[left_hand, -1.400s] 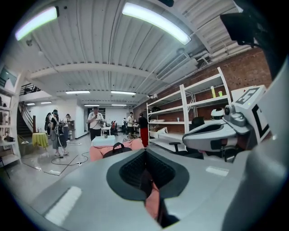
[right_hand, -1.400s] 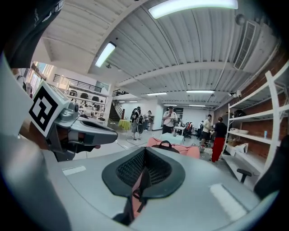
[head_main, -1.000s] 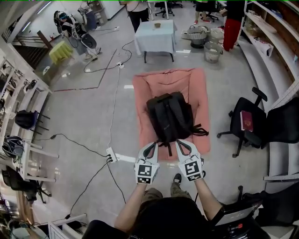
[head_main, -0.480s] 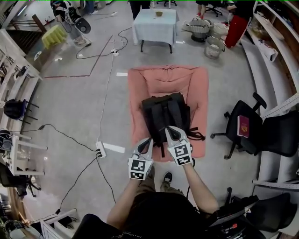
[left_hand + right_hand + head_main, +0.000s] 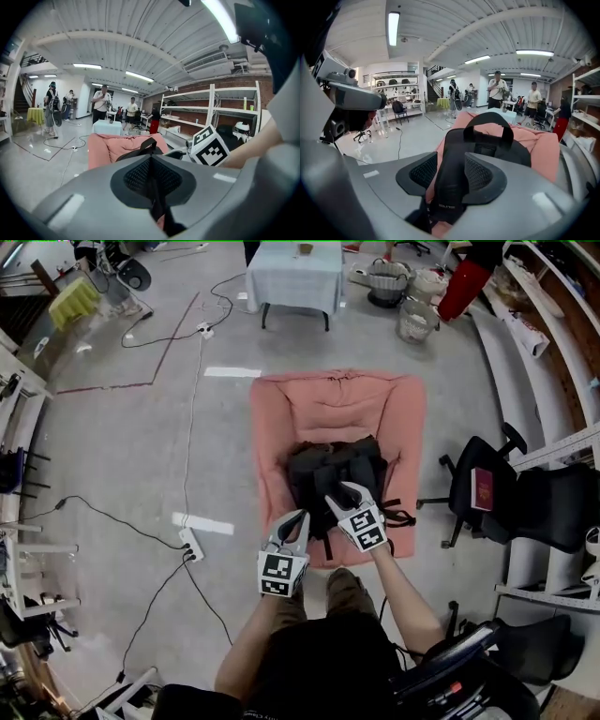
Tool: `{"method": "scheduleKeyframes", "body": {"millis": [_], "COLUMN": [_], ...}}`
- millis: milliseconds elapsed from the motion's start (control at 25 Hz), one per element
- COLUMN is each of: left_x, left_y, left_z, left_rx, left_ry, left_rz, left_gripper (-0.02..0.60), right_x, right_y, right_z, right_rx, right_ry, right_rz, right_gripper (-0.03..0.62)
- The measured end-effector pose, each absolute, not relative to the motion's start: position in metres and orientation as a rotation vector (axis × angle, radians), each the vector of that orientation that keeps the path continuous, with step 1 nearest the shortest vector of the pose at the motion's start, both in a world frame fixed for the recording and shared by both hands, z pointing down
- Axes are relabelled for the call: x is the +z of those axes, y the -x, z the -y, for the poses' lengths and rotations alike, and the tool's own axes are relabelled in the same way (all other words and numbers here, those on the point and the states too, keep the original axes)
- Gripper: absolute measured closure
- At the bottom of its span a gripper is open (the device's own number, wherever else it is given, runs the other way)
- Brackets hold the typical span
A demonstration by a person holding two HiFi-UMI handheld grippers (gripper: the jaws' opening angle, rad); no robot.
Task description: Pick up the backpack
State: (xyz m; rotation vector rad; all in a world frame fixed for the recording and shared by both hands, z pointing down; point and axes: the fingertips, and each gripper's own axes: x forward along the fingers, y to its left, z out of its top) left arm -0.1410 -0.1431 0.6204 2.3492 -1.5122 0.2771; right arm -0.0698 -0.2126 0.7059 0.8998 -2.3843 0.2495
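Note:
A black backpack (image 5: 336,474) lies on a pink cushion (image 5: 337,409) on the floor, straps toward me. My right gripper (image 5: 343,493) hangs over the pack's near end. Its jaws are opening, and in the right gripper view a black shoulder strap (image 5: 452,187) runs up between the right gripper's (image 5: 452,168) pads toward the carry handle (image 5: 487,123). My left gripper (image 5: 296,521) is shut with nothing held, just left of the pack's near corner over the cushion's edge. In the left gripper view the left gripper (image 5: 151,161) points past the backpack (image 5: 140,149).
A table with a white cloth (image 5: 295,273) stands beyond the cushion, with baskets (image 5: 389,282) to its right. A black office chair (image 5: 487,493) carrying a red book is at the right. A power strip (image 5: 190,543) and cables lie at the left. People stand far off.
Both grippers have moved forward and down to the backpack's near end. The right gripper's jaws, shut before, now stand apart around a shoulder strap. The left jaws stayed shut.

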Motion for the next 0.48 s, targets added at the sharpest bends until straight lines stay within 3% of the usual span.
{"method": "scheduleKeyframes", "body": {"millis": [280, 480], "left_x": [0.645, 0.650], "left_y": [0.157, 0.163], "left_z": [0.184, 0.193], "left_rx": [0.396, 0.383], "left_ry": [-2.270, -2.179], "left_rz": [1.508, 1.608], "left_gripper": [0.580, 0.580], "right_x": [0.739, 0.745], "right_y": [0.070, 0.075], "right_z": [0.258, 0.276], "right_rx": [0.346, 0.315], "right_ry": [-0.906, -0.919], "right_rz": [2.342, 2.361], "right_gripper": [0.345, 0.358]}}
